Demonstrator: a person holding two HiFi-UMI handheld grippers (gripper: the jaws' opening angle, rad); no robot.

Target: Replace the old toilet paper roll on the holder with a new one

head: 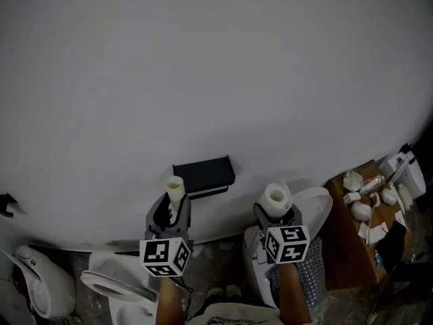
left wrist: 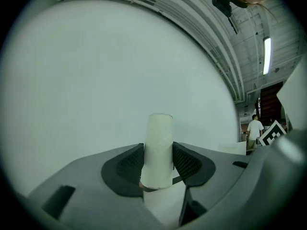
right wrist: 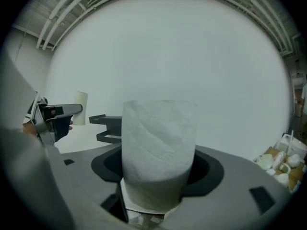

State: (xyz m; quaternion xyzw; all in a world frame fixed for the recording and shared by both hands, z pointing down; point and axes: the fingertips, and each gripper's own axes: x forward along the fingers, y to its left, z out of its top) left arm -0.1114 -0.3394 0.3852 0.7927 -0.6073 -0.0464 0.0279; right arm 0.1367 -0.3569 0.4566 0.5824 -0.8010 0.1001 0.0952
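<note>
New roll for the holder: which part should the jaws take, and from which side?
The curved sides of the new roll, low down, one jaw each side, as the right gripper has it: its open top end stays clear for the holder.

Beneath me the grey floor (head: 220,252) carries a white toilet (head: 108,286) towards its left and another white fixture (head: 44,290) at its far left edge. At the floor's right side stands a brown bench (head: 346,242), with small white odds and ends (head: 360,210) scattered across its top. The black holder (head: 203,175) is fixed to the wall (head: 203,66).
</note>
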